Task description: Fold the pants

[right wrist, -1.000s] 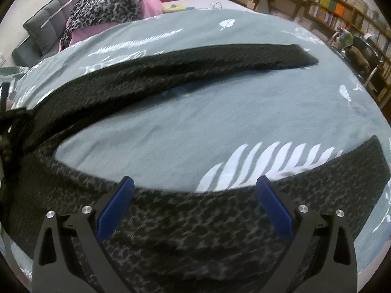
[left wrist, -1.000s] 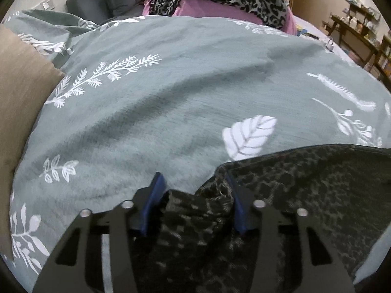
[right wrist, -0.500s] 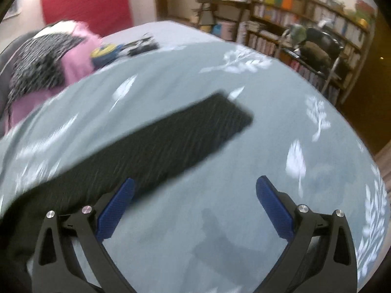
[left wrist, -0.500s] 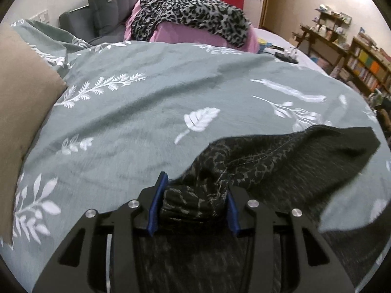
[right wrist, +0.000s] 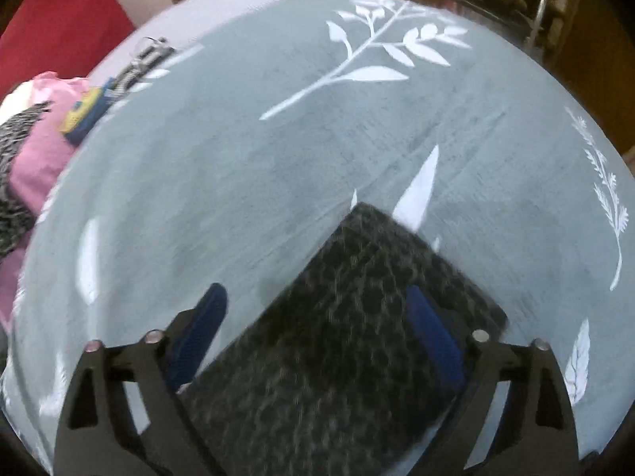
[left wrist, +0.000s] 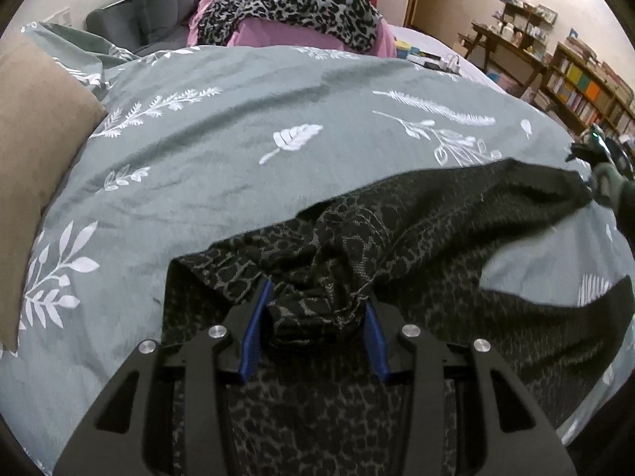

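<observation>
The dark, leopard-patterned knit pants (left wrist: 456,230) lie spread on a grey-green bedspread printed with white leaves (left wrist: 222,166). The left gripper (left wrist: 315,317) has its blue-padded jaws clamped on a bunched wad of the pants' fabric — the cloth fills the gap between the pads and creases outward from it. From that bunch one leg runs off to the right across the bedspread, its far end near the right edge of the left wrist view; a second leg stretches lower right, with a wedge of bare bedspread between the two.

In the right wrist view, the right gripper (right wrist: 317,333) is spread wide over the end of one pant leg (right wrist: 357,297). The leg's squared-off hem points away from the gripper, its corner just beyond the fingertips. The right pad overlaps the fabric; the left pad sits beside the leg's edge over bare bedspread — neither presses the cloth.

A tan cushion (left wrist: 31,158) rests at the bedspread's left edge.
</observation>
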`<state>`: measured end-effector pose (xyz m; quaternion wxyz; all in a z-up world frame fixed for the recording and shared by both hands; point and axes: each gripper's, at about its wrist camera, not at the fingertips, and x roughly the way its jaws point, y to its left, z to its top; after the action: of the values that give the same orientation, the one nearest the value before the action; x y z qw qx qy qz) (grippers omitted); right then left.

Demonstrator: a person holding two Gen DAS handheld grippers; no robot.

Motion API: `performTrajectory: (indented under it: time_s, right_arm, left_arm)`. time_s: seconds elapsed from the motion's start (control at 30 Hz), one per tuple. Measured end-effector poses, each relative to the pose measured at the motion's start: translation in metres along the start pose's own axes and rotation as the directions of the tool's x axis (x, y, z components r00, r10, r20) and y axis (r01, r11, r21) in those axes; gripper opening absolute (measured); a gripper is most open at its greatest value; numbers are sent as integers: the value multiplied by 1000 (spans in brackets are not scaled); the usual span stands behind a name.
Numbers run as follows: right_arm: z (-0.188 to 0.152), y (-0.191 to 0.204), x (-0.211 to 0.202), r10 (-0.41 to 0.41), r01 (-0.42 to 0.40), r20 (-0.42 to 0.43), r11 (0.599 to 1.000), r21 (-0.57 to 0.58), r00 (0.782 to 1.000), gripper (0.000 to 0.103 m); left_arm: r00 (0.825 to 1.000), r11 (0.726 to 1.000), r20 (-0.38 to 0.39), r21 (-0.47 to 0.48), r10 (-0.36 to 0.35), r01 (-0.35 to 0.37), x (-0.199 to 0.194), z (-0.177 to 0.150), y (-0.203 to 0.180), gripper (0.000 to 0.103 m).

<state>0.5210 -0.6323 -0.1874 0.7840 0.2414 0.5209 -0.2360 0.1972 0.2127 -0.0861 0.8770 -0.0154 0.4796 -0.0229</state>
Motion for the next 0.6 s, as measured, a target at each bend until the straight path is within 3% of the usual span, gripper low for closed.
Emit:
performTrajectory:
  time_s: [0.13, 0.17, 0.23, 0.27, 0.3, 0.4, 0.6]
  right_arm:
    - [6, 10, 16, -101, 101, 8, 994, -26, 995, 90]
    - [6, 13, 17, -116, 117, 16, 993, -37, 993, 83]
    - [3, 14, 13, -166, 168, 36, 983, -73, 986, 62]
    - [2, 12, 11, -175, 177, 38, 981, -77, 984, 44]
    - [0, 6, 6, -165, 167, 35, 983, -73, 986, 30]
    - [-2, -12, -8, -70, 70, 12, 996, -52, 997, 4]
    - [-22, -53, -72, 6, -3, 92, 999, -38, 996, 4]
  left_arm:
    - [1000, 1000, -13, -1, 2, -2, 1, -2, 2, 43]
    - [1000, 1000, -9, -10, -2, 2, 1, -1, 4, 43]
    - [1000, 1000, -2, -25, -5, 5, 1, 1, 8, 43]
    - [1000, 999, 4, -34, -4, 4, 2, 2, 10, 43]
    - [1000, 999, 7, -39, -5, 5, 1, 3, 11, 43]
    - [1000, 999, 24, -51, -2, 4, -2, 4, 14, 43]
    - [996, 997, 87, -74, 12, -5, -25, 7, 23, 43]
